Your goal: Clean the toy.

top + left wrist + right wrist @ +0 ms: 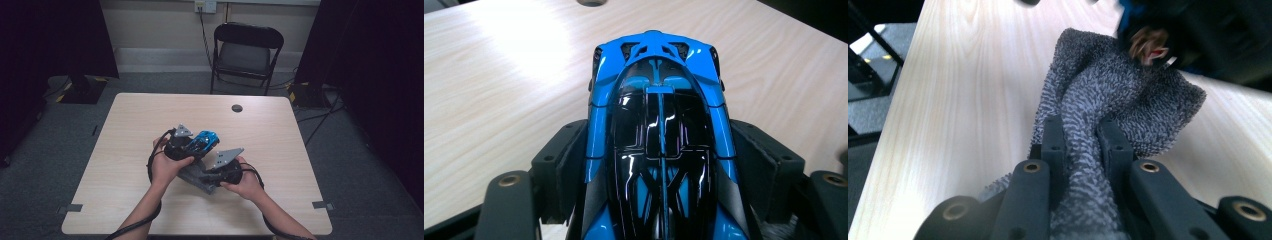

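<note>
A blue and black toy car (659, 140) sits between the jaws of my left gripper (659, 160), which is shut on its sides. From the high view the toy car (204, 141) is held just above the middle of the table, with the left gripper (192, 146) behind it. My right gripper (1082, 145) is shut on a bunched fold of a grey cloth (1120, 95). That grey cloth (194, 176) lies on the table under and between both hands, and the right gripper (212, 175) is at its right end.
The light wooden table (125, 150) has a round cable hole (237, 108) near its far edge. A black folding chair (246, 52) stands beyond the table. Black curtains hang at both sides.
</note>
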### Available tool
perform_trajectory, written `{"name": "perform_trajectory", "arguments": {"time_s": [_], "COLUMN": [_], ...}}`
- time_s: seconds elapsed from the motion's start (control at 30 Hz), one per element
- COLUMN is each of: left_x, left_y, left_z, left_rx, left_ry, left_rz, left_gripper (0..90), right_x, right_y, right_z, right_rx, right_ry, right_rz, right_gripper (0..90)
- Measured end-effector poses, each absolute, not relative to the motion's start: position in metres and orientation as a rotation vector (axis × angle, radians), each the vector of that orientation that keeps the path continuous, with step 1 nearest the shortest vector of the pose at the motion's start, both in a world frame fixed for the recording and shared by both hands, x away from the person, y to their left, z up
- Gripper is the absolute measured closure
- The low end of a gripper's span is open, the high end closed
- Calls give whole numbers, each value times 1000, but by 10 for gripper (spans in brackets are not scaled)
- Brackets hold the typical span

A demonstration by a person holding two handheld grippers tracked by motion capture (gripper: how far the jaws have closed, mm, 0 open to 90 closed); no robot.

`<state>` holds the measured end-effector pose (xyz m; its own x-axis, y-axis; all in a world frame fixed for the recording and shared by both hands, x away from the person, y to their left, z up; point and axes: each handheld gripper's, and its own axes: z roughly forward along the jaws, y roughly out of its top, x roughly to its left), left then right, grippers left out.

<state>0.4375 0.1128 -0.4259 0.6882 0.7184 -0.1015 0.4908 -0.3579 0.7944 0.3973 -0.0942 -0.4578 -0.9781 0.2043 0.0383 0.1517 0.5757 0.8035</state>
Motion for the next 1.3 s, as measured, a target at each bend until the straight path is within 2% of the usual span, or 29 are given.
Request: {"name": "perform_trajectory", "arguments": {"time_s": [0.2,0.63,0.9,1.07,1.1,1.2,1.23,1.3], "left_x": [440,445,449,451,451,451,451,451], "left_y": [129,167,176,178,179,179,178,178], "left_z": [-428,-457,-478,-487,-490,-490,-490,-490], "left_rx": [2024,2046,2072,2081,2073,2089,2105,2117], "left_ry": [962,1083,1137,1156,1155,1143,1132,1124], "left_rz": [366,396,395,394,396,400,411,417], "left_gripper": [278,278,278,278,278,277,276,276], "right_x": [400,436,447,448,449,449,449,449], "right_y": [-109,-199,-226,-229,-229,-230,-231,-232], "right_z": [-459,-464,-479,-480,-480,-479,-479,-478], "right_rx": [363,757,922,958,979,998,1031,1041], "right_ry": [2725,2555,2498,2482,2467,2454,2432,2425], "right_rz": [1358,1243,1166,1162,1159,1162,1177,1189], "right_gripper": [768,749,709,665,601,558,497,473]}}
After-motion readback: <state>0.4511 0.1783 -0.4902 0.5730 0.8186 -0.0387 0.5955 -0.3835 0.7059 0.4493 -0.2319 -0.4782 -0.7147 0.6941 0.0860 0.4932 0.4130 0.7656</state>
